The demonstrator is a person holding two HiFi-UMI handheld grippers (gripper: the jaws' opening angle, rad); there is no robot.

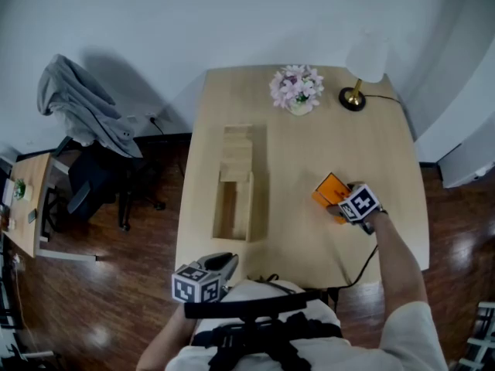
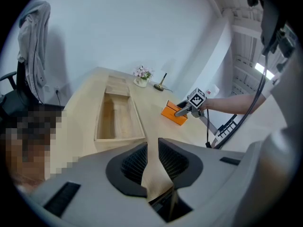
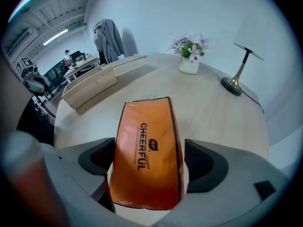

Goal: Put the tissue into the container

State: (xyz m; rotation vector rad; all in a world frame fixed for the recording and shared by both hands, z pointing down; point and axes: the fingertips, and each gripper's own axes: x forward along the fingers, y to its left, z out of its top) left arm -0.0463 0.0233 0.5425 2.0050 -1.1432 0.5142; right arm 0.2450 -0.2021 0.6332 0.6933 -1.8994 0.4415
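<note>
To the right of the wooden container (image 1: 233, 207), well apart from it, the orange tissue pack (image 3: 147, 141) is gripped by the right tongs (image 3: 150, 162), whose pads are pressed to its two long sides. Whether it is lifted off the counter (image 1: 309, 130) or rests on it cannot be told. The left tongs (image 2: 152, 162) are held on the near side of the container, by the counter's edge, drawn together to a slit with nothing between them. The container's open half is seen empty. The pickup is judged done — the carry across to the container and the release inside it are left.
</note>
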